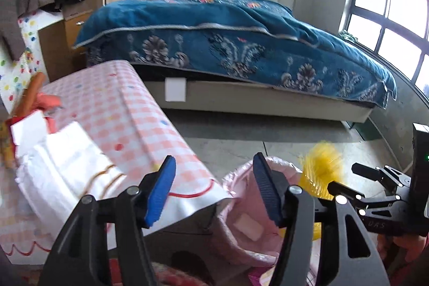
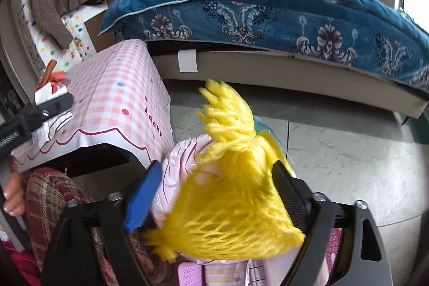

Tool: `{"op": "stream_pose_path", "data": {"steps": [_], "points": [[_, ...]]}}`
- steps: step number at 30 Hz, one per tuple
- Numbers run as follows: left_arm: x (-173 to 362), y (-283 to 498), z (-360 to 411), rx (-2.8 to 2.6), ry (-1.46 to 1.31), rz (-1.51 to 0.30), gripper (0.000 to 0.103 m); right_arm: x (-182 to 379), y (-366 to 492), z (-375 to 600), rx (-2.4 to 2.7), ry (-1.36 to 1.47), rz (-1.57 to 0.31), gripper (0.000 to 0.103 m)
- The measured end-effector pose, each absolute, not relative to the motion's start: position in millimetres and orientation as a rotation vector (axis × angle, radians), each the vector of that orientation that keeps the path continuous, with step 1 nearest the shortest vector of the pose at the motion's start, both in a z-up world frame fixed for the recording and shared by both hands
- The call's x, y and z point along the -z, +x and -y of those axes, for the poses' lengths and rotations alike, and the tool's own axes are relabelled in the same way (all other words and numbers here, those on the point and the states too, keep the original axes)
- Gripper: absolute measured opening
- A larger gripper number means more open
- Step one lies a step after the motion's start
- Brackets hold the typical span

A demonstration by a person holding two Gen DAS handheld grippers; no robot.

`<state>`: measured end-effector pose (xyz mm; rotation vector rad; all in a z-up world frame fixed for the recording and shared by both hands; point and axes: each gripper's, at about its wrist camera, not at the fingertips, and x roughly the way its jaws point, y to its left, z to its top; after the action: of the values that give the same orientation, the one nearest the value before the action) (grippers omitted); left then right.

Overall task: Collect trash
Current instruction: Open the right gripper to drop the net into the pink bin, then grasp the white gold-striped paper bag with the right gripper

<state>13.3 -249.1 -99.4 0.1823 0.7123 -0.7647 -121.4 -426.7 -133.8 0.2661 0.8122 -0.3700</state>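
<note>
Right gripper (image 2: 217, 195) gapes, yellow yarn (image 2: 236, 178) loose between; left gripper (image 1: 214, 192) wide, empty. Yarn may snag, missing the bin (image 1: 241, 227) at six o'clock.

the yellow yarn bundle (image 2: 230, 195) smears with motion blur at its lower fringe and covers most of the pink-lined bin (image 2: 174, 160) at lower centre. in the left wrist view the bundle (image 1: 321, 165) is a blurred patch at right, its lower part behind the gripper's finger. the white pack (image 1: 67, 165) at left is blurred too.
</note>
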Motion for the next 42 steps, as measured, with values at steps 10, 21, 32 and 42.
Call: {"op": "stream_pose_path", "data": {"steps": [10, 21, 32, 42], "points": [[76, 19, 194, 0.653, 0.147, -0.664, 0.067, 111, -105, 393, 0.314, 0.210, -0.790, 0.085], [62, 34, 100, 0.425, 0.126, -0.675, 0.071, 78, -69, 315, 0.127, 0.113, -0.733, 0.084], [77, 52, 8, 0.201, 0.084, -0.709, 0.074, 82, -9, 230, -0.076, 0.011, -0.741, 0.061], [110, 69, -4, 0.182, 0.073, -0.781, 0.074, 120, 37, 197, -0.182, 0.004, -0.834, 0.071]]}}
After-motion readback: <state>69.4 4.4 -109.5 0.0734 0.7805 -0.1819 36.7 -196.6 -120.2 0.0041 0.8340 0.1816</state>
